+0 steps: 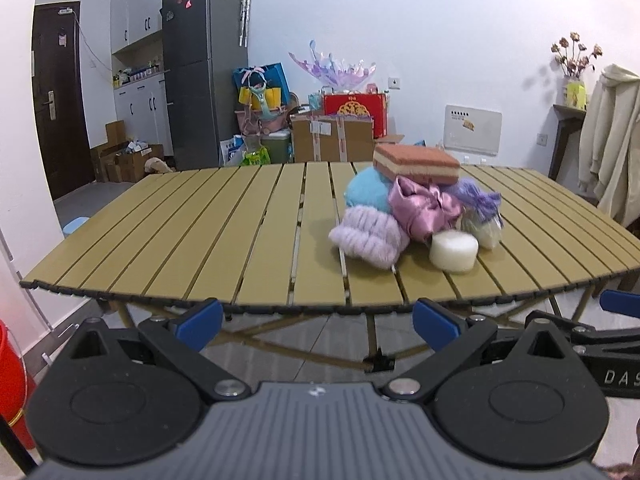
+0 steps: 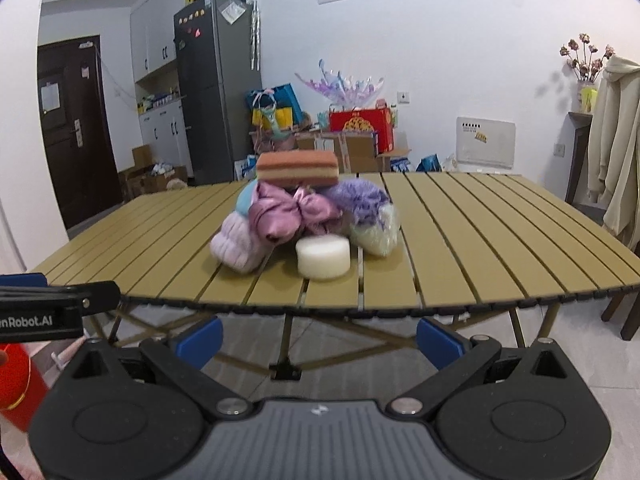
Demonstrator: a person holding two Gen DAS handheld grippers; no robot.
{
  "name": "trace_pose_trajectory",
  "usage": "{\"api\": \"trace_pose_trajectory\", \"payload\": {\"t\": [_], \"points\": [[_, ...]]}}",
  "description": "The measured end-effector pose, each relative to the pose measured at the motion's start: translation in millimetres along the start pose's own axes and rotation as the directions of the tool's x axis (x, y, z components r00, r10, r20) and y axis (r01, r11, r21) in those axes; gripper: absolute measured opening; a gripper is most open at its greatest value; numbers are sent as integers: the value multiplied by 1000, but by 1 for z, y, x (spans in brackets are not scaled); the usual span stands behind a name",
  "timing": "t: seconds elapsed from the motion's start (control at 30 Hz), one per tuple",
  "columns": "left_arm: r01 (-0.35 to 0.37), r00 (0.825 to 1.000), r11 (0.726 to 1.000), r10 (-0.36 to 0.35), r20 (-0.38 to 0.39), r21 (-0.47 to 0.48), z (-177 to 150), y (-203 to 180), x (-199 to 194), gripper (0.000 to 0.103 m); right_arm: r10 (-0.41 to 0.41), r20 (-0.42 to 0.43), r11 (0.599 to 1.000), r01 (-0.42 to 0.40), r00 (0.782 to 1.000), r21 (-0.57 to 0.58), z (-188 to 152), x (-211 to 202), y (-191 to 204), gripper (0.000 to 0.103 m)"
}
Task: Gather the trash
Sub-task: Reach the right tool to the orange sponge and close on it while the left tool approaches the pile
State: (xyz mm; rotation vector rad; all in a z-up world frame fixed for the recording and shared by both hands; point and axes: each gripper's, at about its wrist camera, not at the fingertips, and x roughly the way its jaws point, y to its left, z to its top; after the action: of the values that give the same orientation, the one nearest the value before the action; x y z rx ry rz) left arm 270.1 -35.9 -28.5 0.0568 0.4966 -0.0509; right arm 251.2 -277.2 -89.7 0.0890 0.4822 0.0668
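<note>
Toward the near edge of the slatted table (image 1: 208, 232), a heap of soft trash is sitting: a layered sponge (image 1: 416, 162) is resting on top, a pink satin cloth (image 1: 424, 208) below it, a white foam disc (image 1: 454, 250) lying nearest the edge. Short of that edge, the left gripper (image 1: 318, 320) and right gripper (image 2: 320, 338) are hovering, tongs spread wide, gripping nothing.

Lived-in home: fridge (image 1: 204, 68), kitchen cabinets (image 1: 140, 20), hanging coat (image 1: 608, 136), stacked boxes (image 1: 332, 138).
</note>
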Motion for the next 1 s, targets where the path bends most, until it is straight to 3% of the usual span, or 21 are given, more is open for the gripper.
{"api": "trace_pose_trajectory", "payload": {"t": [0.43, 0.77, 1.0], "points": [[-11, 1000, 999, 12, 6, -41, 33, -4, 70, 103, 2, 101, 1000, -1, 995, -12, 35, 52, -8, 103], [-67, 998, 997, 68, 15, -32, 57, 10, 117, 103, 40, 227, 997, -23, 973, -79, 83, 98, 6, 103], [-85, 996, 994, 87, 15, -68, 70, 24, 140, 103, 42, 232, 991, -12, 972, -130, 109, 146, 24, 103]]}}
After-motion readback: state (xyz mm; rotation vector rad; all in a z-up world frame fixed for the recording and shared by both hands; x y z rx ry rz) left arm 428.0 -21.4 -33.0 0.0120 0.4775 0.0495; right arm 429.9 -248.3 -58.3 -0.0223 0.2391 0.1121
